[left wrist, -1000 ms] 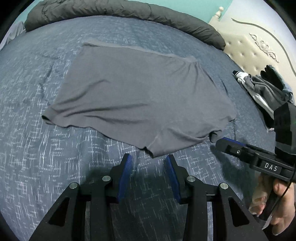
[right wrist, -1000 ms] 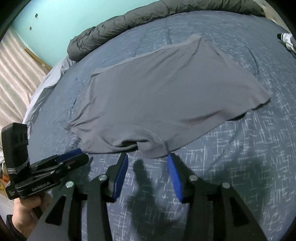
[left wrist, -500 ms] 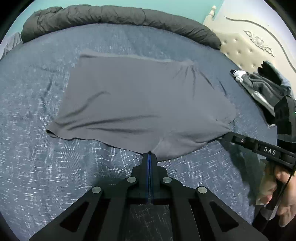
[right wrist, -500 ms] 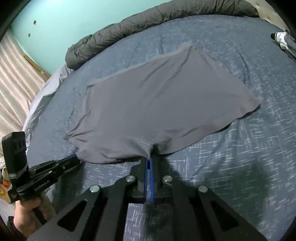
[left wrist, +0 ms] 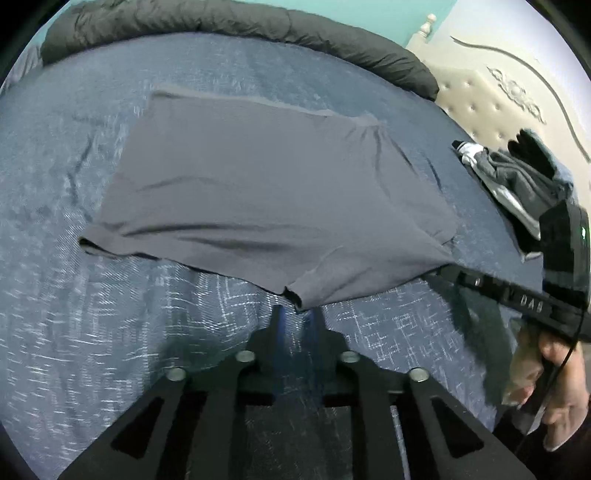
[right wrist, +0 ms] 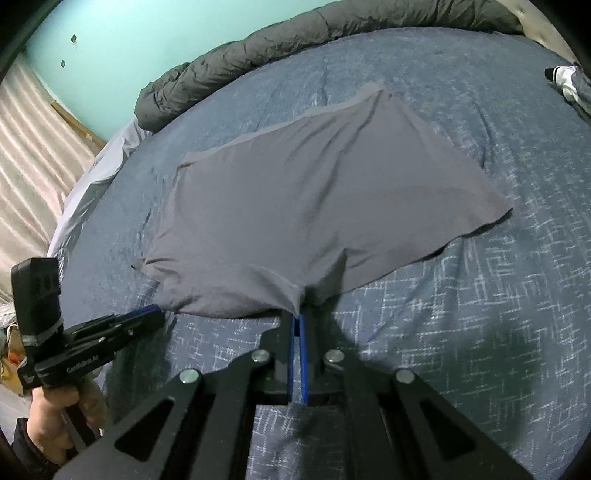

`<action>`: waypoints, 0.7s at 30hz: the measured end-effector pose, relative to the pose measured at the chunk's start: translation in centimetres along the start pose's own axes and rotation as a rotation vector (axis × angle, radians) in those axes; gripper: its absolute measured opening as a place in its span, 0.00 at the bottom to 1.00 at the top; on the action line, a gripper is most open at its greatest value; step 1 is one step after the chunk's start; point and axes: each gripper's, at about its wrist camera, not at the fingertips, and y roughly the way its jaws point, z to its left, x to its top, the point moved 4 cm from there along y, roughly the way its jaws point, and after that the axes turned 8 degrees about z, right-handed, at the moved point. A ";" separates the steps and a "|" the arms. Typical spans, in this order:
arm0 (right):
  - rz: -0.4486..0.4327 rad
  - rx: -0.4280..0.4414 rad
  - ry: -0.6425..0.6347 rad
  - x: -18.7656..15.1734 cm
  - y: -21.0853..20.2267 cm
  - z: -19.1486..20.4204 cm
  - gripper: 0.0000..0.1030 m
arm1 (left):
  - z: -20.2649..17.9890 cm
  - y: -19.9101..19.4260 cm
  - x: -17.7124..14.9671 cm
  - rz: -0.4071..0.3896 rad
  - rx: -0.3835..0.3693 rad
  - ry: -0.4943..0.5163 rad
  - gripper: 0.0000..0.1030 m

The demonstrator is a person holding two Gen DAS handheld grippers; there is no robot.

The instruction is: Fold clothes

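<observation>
We note the grey garment (left wrist: pixel 266 206) spread flat on the blue patterned bed (left wrist: pixel 92 332), its waistband toward the dark rolled duvet (left wrist: pixel 258 22) at the bed's far edge. Our left gripper (left wrist: pixel 297 314) sits at the garment's near hem with its blue pads a narrow gap apart, and whether they pinch the cloth we cannot tell; our right gripper (right wrist: pixel 297 317) is closed on the near hem, which lifts into a small peak at its tips. A heap of other clothes (left wrist: pixel 517 184) lies to the right of the garment, by the cream headboard (left wrist: pixel 491 96).
</observation>
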 end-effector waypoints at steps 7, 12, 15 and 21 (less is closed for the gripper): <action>0.049 -0.005 -0.021 -0.3 0.5 -0.1 0.02 | -0.5 0.0 0.4 -0.008 -0.004 0.025 0.17; 0.031 -0.030 -0.060 -0.1 -0.4 0.4 0.02 | -0.6 -0.2 0.6 -0.020 -0.011 0.039 0.01; 0.012 -0.045 -0.085 0.1 -1.2 0.8 0.02 | -0.7 -1.1 0.6 -0.041 -0.010 0.048 0.01; -0.004 -0.073 -0.147 0.4 -2.3 1.7 0.02 | -0.7 -2.8 0.5 -0.077 0.002 0.048 0.01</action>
